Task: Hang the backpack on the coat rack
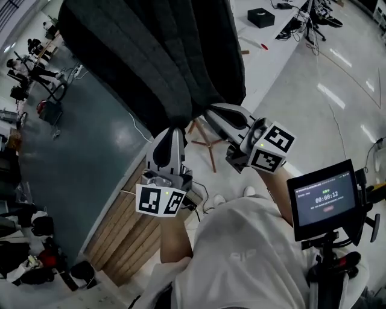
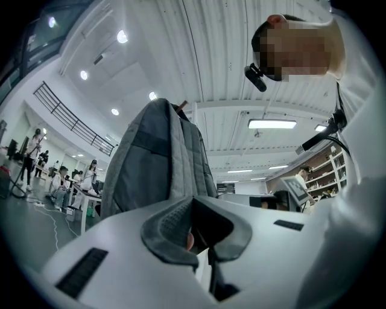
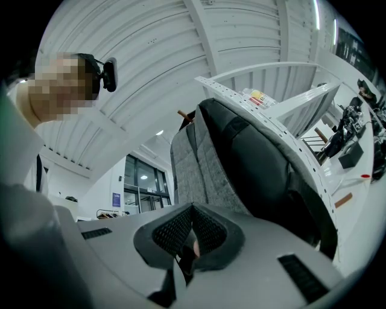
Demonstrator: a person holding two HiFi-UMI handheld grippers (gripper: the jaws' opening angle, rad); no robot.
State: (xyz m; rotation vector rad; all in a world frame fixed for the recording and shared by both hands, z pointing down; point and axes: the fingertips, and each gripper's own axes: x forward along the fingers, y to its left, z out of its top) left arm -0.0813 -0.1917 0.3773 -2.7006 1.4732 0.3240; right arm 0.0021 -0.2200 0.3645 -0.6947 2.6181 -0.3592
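From the head view, the backpack (image 1: 157, 54) hung as a dark grey bulk high in front of me, its bottom end pointing down at both tools. Below it I could see the splayed wooden legs of the coat rack (image 1: 204, 143) on the pale floor. In both gripper views a wooden peg (image 2: 181, 104) poked out just above the top of the bag, but I could not tell whether a loop sat over it.

The left gripper (image 1: 173, 131) pointed up, with its tips against the bag's underside. Its own camera showed the padded jaws clenched tip to tip, and the grey side panel rose straight behind them. I could not make out whether any fabric was caught between them. The right gripper (image 1: 212, 111) reached in from the other side, just beside the left one and also at the bottom edge. Its jaws were likewise pressed together, with the bag's black back padding looming above them.

The marker cube (image 1: 160, 201) on the left tool faced me. A small screen (image 1: 325, 196) showing a timer stood at my right. Well beyond the bag, a white counter (image 1: 271, 45) carried a black box (image 1: 260, 17).
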